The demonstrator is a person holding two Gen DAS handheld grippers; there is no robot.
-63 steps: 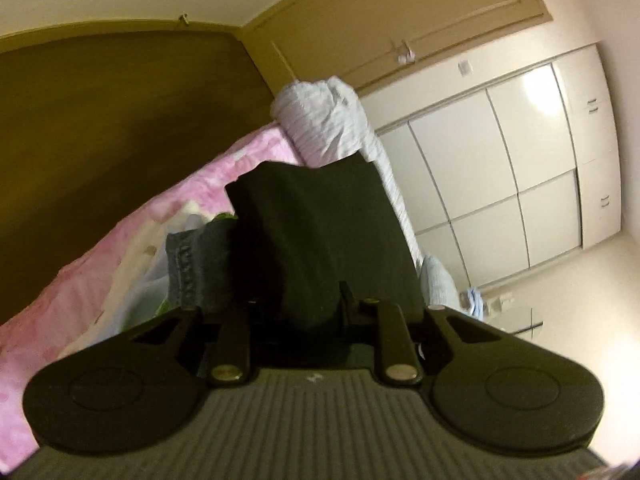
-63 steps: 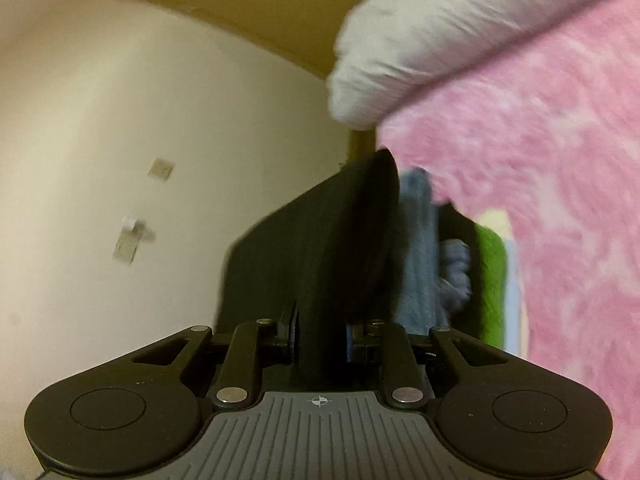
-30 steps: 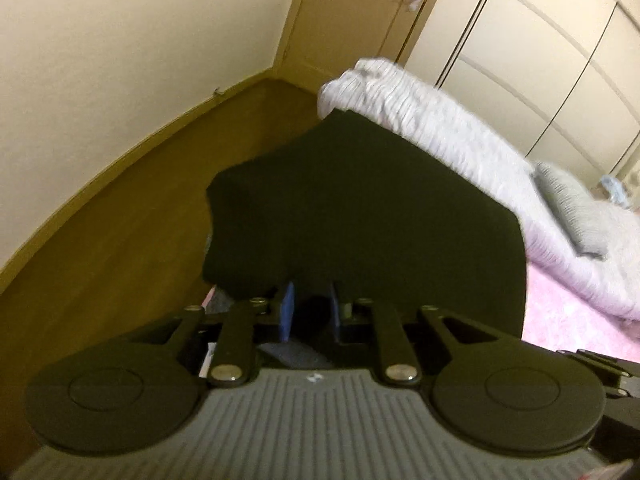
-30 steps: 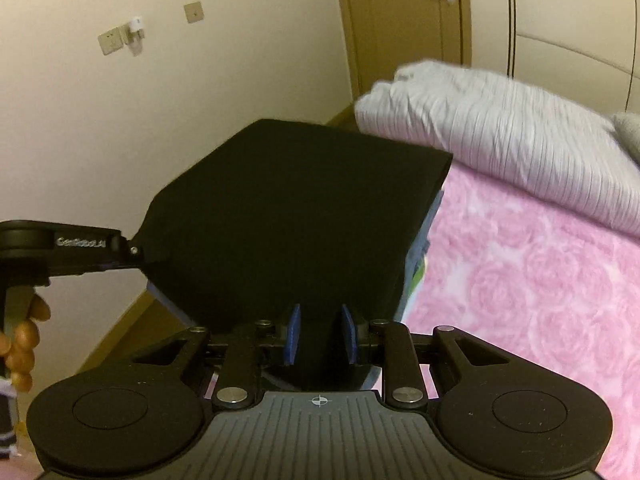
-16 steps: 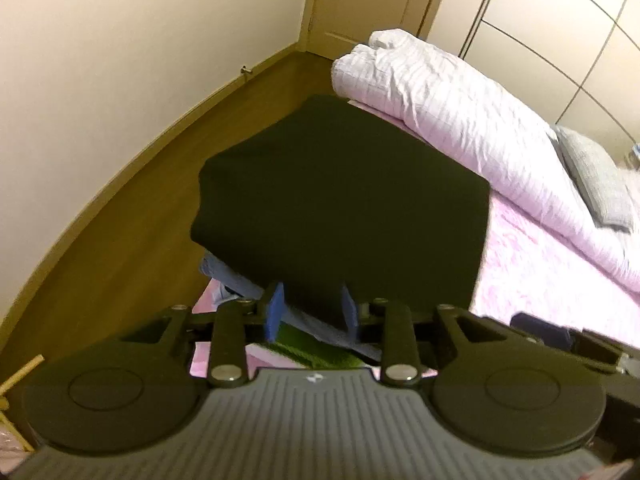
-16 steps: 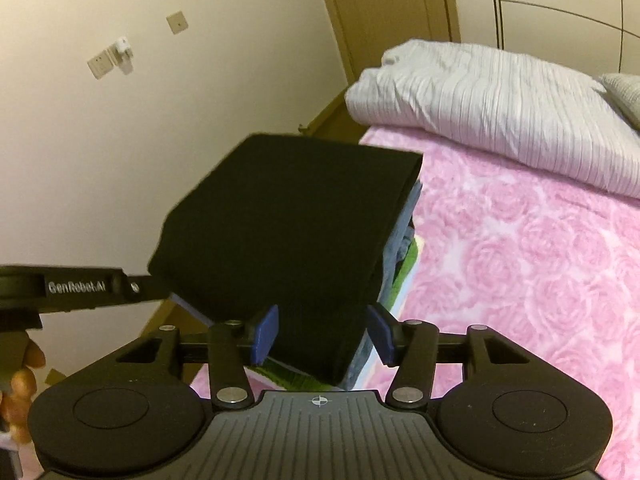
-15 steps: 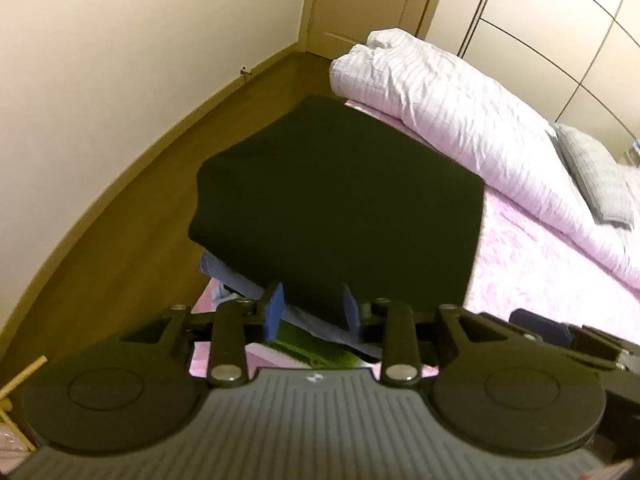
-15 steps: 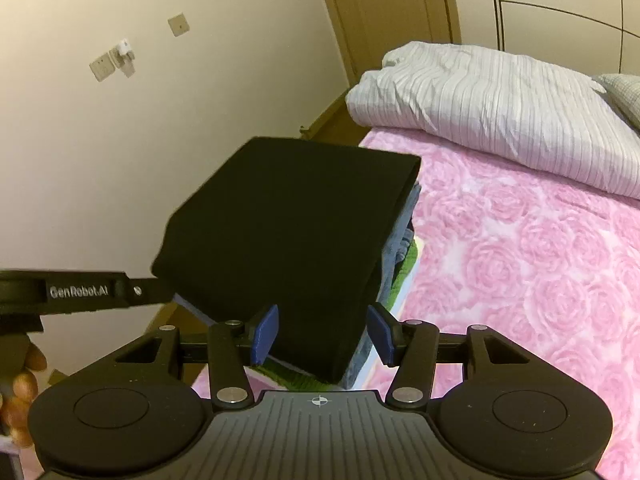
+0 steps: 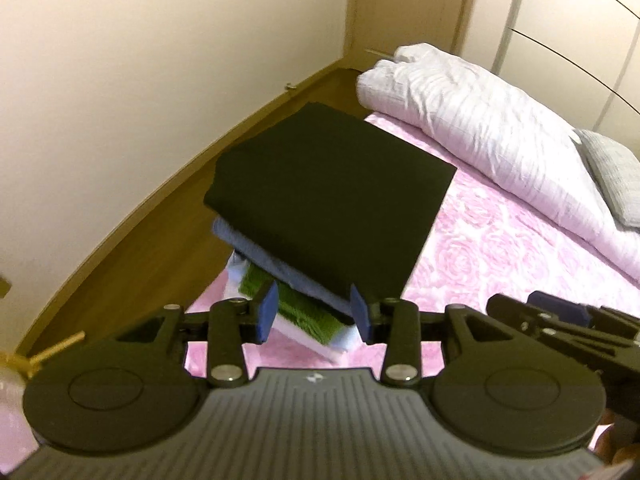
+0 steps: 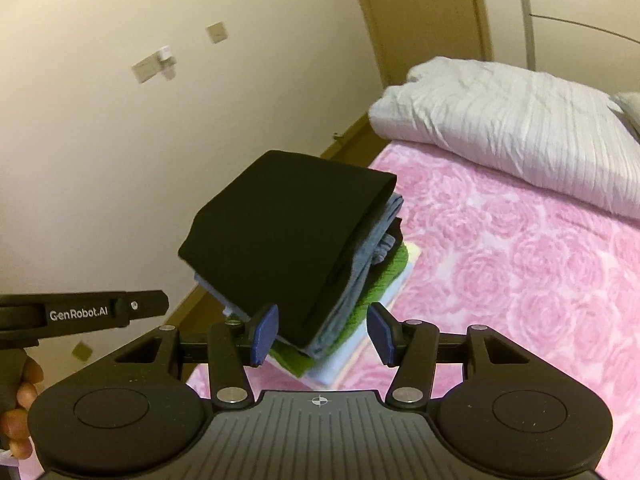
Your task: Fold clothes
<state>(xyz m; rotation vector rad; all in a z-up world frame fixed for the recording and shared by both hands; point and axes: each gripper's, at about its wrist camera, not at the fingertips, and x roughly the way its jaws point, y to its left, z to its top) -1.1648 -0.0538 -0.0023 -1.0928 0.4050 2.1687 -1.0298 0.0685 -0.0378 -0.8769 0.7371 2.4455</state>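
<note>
Black garment folded, tops clothes stack at bed corner. Left gripper and right gripper both released, hovering beside stack.

Cream walls, wooden floor, perhaps wardrobes

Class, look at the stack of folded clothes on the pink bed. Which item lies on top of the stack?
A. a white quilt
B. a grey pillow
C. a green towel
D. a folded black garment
D. The folded black garment caps the stack, with blue denim and a green towel showing beneath it, and both grippers' fingers stand open and clear of it.
</note>
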